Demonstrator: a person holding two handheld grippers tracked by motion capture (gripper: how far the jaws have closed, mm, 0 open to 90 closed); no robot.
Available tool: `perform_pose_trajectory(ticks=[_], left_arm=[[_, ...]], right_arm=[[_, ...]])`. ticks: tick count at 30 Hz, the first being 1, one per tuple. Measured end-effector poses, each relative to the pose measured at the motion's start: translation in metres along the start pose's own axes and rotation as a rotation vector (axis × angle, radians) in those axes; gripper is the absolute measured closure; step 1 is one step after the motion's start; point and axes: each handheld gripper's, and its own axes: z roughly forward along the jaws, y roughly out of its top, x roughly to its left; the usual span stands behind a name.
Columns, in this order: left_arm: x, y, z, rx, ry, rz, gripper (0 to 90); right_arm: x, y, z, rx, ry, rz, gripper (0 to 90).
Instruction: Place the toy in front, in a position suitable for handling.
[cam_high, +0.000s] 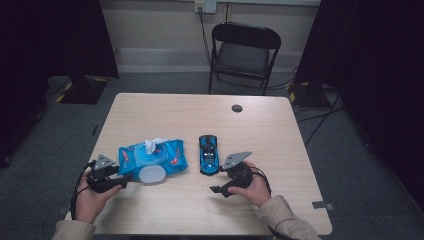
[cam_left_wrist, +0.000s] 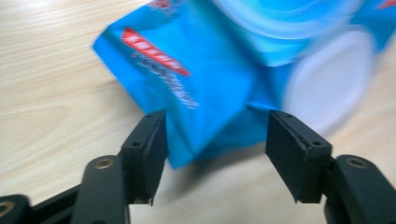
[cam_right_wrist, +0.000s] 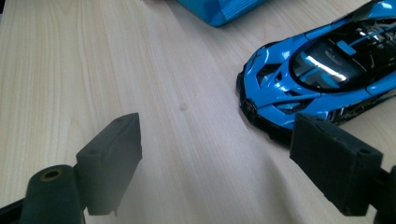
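**Wood surface, wipes and car**

Pale wood surface (cam_high: 165, 210). Our left claw (cam_left_wrist: 212, 154) stands half-wide around the blue wipes pack's (cam_left_wrist: 196, 79) near corner, pads apart from it. Our right claw (cam_right_wrist: 233, 172) gapes wide, empty, just beside the blue toy car (cam_right_wrist: 322, 79).

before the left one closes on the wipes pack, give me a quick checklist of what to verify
1. Corner of the blue wipes pack sits between the left hand-held gripper pads: ok.
2. Pads pressing on the pack: not ok, a gap shows on both sides.
3. White lid flipped open, a wipe sticking up: ok.
4. Right hand-held gripper open, holding nothing: ok.
5. Blue toy car apart from the pack: ok.
6. Whether the pack will lift flat: cannot tell.
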Motion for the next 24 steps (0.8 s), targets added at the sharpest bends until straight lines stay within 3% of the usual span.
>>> perform_pose_trajectory(ticks=[3, 5, 8, 11, 16, 17, 24], left_arm=[[-0.008, -0.002, -0.003, 0.004, -0.011, 0.022, 38.4], [-0.02, -0.005, -0.007, -0.004, -0.058, 0.022, 40.8], [-0.028, -0.005, -0.008, 0.011, -0.081, 0.043, 40.2], [-0.039, -0.004, 0.002, 0.039, -0.099, 0.068, 38.0], [-0.041, 0.0, 0.016, 0.023, -0.094, 0.039, 32.2], [-0.042, 0.005, 0.022, 0.033, -0.103, 0.013, 32.0], [-0.031, 0.015, 0.037, 0.029, -0.05, -0.004, 26.7]], right_arm=[[0.0, -0.002, -0.002, 0.003, -0.005, -0.001, 16.1], [0.0, -0.005, -0.006, 0.004, -0.01, 0.005, 16.1], [0.0, -0.008, -0.009, 0.002, -0.017, 0.007, 16.1], [0.0, -0.012, -0.014, -0.003, -0.028, 0.018, 16.1], [0.0, -0.014, -0.015, -0.005, -0.03, 0.022, 16.1], [-0.001, -0.015, -0.016, -0.007, -0.032, 0.023, 16.1], [-0.006, -0.02, -0.015, -0.006, -0.044, 0.037, 16.1]])
